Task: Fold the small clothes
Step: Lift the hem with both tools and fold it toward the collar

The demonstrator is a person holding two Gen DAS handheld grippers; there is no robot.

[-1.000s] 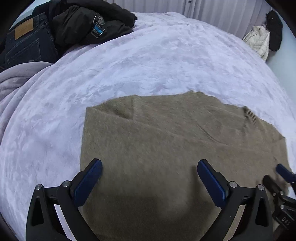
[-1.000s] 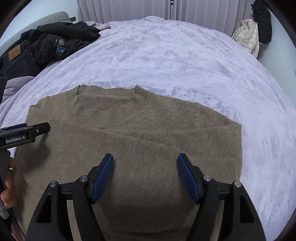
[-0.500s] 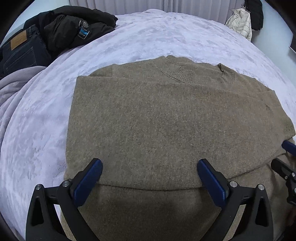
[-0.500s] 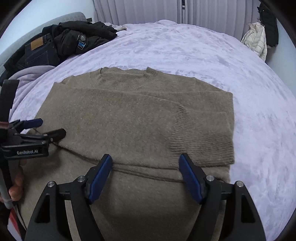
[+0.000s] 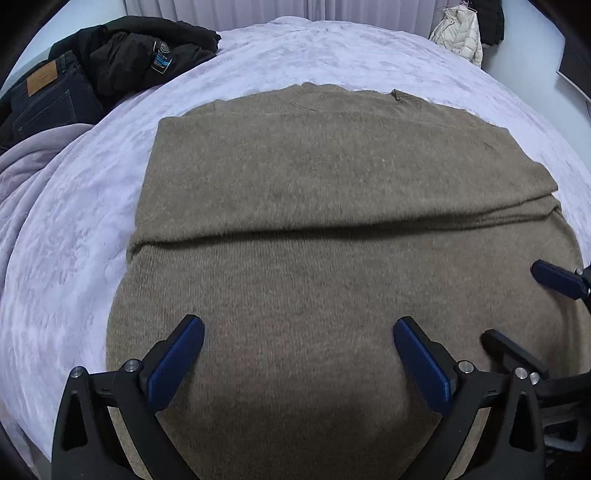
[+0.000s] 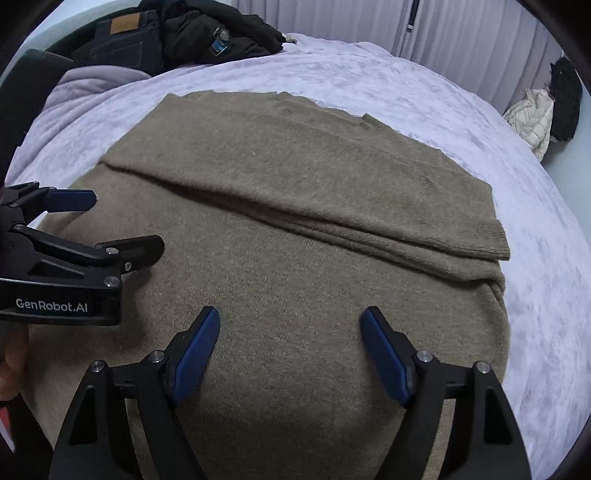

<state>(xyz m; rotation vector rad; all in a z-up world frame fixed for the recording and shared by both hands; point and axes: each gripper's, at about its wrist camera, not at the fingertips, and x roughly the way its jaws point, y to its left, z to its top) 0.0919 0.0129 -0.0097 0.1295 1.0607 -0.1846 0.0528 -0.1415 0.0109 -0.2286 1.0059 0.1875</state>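
Item count: one brown knit sweater (image 5: 332,229), two hand-held grippers, one pair of dark jeans (image 5: 48,99), one black jacket (image 5: 147,55), one white puffer jacket (image 5: 461,33). In the left wrist view, the jeans and black jacket lie piled at the upper left of the frame, on the bed edge. The sweater occupies the centre of the frame, spread flat on the bed (image 5: 74,229), with its upper part folded over the lower part; the fold edge runs horizontally across the middle. The left hand-held gripper (image 5: 295,354) sits at the lower centre above the sweater, its jaws spread wide with nothing between them. The right hand-held gripper (image 6: 291,343), lower centre of the right wrist view, is likewise spread wide and empty above the sweater. The bed carries a pale lilac plush cover. Grey curtains (image 6: 461,40) line the top of the frame; the white puffer jacket hangs at the upper right beside a black garment (image 6: 565,99).
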